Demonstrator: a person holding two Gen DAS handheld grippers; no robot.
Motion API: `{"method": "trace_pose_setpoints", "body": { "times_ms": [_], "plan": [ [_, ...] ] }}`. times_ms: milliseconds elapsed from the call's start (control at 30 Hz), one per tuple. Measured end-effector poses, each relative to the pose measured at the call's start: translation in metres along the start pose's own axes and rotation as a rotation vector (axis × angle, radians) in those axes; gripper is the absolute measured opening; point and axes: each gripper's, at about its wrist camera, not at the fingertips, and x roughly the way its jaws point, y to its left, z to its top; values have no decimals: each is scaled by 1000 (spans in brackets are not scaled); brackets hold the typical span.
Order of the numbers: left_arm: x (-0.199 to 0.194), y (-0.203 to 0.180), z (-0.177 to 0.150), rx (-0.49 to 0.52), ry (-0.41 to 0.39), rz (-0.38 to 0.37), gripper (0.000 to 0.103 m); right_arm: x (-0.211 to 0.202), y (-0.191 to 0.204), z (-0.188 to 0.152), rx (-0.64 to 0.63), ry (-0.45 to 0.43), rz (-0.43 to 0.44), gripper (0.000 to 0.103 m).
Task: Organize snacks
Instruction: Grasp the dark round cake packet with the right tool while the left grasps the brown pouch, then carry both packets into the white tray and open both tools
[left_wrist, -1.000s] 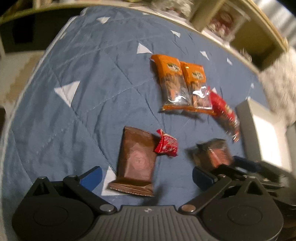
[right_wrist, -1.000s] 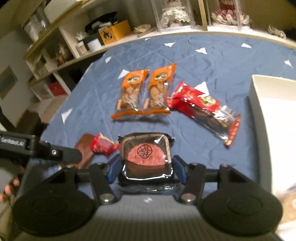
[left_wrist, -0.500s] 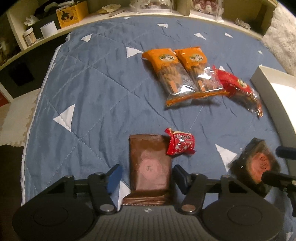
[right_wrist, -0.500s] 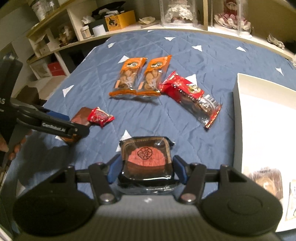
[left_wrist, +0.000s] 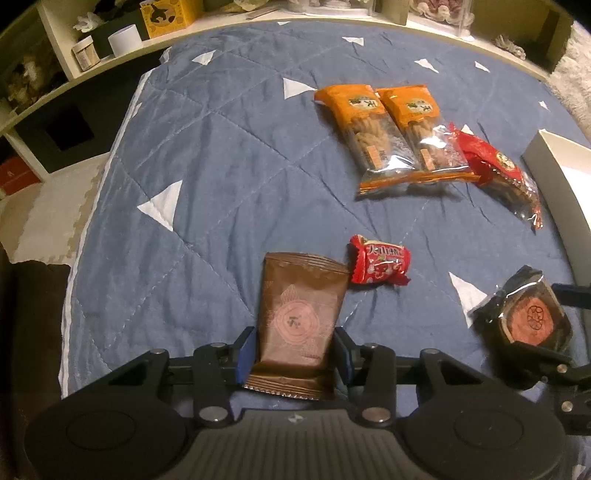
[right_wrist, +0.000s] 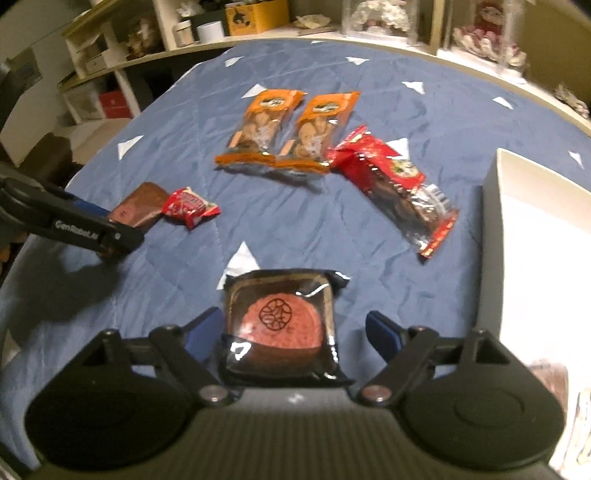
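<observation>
A brown snack packet (left_wrist: 299, 325) lies on the blue quilt (left_wrist: 221, 166). My left gripper (left_wrist: 294, 350) is closing on it, and both blue pads touch its sides. A round reddish pastry in a black wrapped tray (right_wrist: 280, 325) lies between the fingers of my right gripper (right_wrist: 291, 319). Those jaws are opening; the right pad stands clear of the tray. A small red candy packet (left_wrist: 380, 264) sits just right of the brown packet. The left gripper also shows at the left of the right wrist view, over the brown packet (right_wrist: 136, 206).
Two orange packets (right_wrist: 266, 129) (right_wrist: 321, 129) and a long red packet (right_wrist: 399, 188) lie side by side mid-quilt. A white box (right_wrist: 495, 229) with some snacks in it stands at the right edge. Shelves with jars and boxes (left_wrist: 122, 37) ring the far side.
The left jaws have closed from wide open onto the brown packet. The right jaws, which gripped the pastry tray, have spread apart. Both views have rolled a little.
</observation>
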Motion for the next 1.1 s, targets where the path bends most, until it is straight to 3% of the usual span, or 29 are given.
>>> {"method": "trace_pose_setpoints", "body": {
  "times_ms": [167, 467, 700, 900, 1100],
  "plan": [
    [3, -6, 3, 2, 15, -7, 46, 2, 4, 0, -25, 17, 47, 71],
    [14, -3, 13, -94, 16, 3, 46, 3, 2, 0, 33, 28, 51, 68],
    [-4, 4, 1, -161, 15, 22, 43, 0, 1, -4, 60, -5, 40, 66],
    [-35, 13, -7, -257, -58, 14, 43, -15, -4, -7, 82, -48, 24, 65],
    [-70, 4, -7, -301, -168, -42, 43, -40, -13, 0, 104, -108, 40, 66]
  ]
}}
